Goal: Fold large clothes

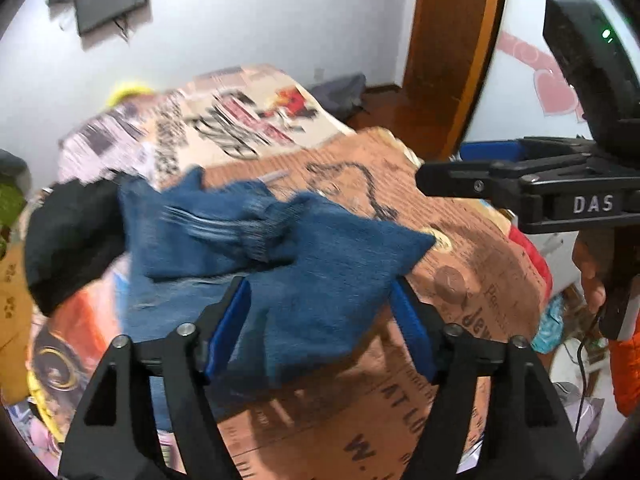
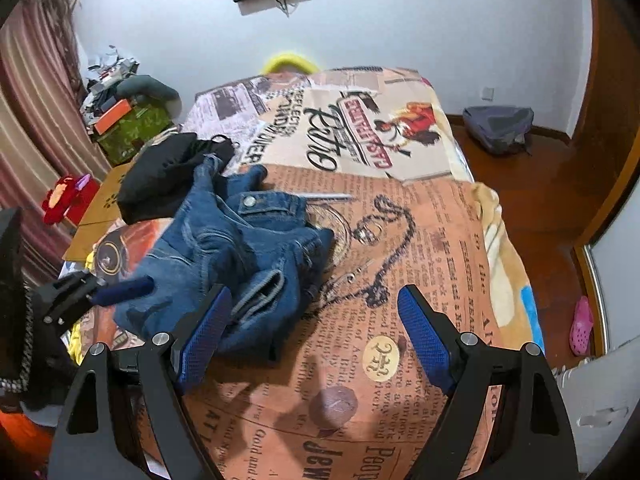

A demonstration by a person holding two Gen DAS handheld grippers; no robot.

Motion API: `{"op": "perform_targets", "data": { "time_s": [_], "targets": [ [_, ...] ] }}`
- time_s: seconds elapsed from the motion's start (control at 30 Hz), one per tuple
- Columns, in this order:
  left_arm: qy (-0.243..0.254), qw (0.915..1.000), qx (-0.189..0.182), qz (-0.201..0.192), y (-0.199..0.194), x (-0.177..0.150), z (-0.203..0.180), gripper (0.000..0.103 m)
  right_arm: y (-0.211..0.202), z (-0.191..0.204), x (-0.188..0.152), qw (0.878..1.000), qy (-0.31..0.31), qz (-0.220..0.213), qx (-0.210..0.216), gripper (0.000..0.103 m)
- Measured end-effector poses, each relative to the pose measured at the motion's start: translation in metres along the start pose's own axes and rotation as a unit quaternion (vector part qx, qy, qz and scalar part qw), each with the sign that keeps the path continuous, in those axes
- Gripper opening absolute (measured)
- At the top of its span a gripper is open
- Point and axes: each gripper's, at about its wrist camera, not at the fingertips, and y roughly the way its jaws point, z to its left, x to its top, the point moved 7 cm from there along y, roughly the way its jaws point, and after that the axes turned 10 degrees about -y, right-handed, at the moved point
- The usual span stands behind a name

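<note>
A pair of blue jeans [image 2: 240,252] lies crumpled on the bed's printed blanket [image 2: 420,248], left of centre. In the left wrist view the jeans [image 1: 312,264] are blurred and fill the space between the blue pads of my left gripper [image 1: 320,320], whose jaws stand wide apart around a raised fold. My right gripper [image 2: 316,340] is open and empty above the blanket, its left pad [image 2: 204,336] at the jeans' near edge. The left gripper [image 2: 116,292] shows at the left of the right wrist view, and the right gripper [image 1: 460,178] at the right of the left wrist view.
A black garment [image 2: 168,176] lies on the bed just behind the jeans. A cardboard box [image 2: 100,208] and clutter stand at the bed's left side. A grey bag [image 2: 500,128] lies on the wooden floor, and a pink shoe [image 2: 580,324] at the right.
</note>
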Motion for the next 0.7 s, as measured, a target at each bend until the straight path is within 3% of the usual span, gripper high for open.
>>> {"op": "perform_targets", "data": {
  "time_s": [0.17, 0.27, 0.57, 0.7],
  "targets": [
    [-0.021, 0.9975, 0.036, -0.057, -0.038, 0.013, 0.04, 0.087, 0.0, 0.026, 0.014, 0.999, -0.037, -0.009, 0.016, 0.083],
    [-0.039, 0.9938, 0.076, -0.071, -0.042, 0.02, 0.074, 0.089, 0.012, 0.047, 0.023, 0.997, -0.075, 0.001, 0.026, 0.083],
    [-0.09, 0.9861, 0.138, -0.022, -0.006, 0.011, 0.16, 0.089, 0.073, 0.094, 0.039, 0.977, -0.192, 0.082, 0.051, 0.083],
    [-0.133, 0.9827, 0.127, 0.023, 0.025, -0.009, 0.187, 0.089, 0.107, 0.103, 0.037, 0.964, -0.223, 0.137, 0.05, 0.083]
  ]
}}
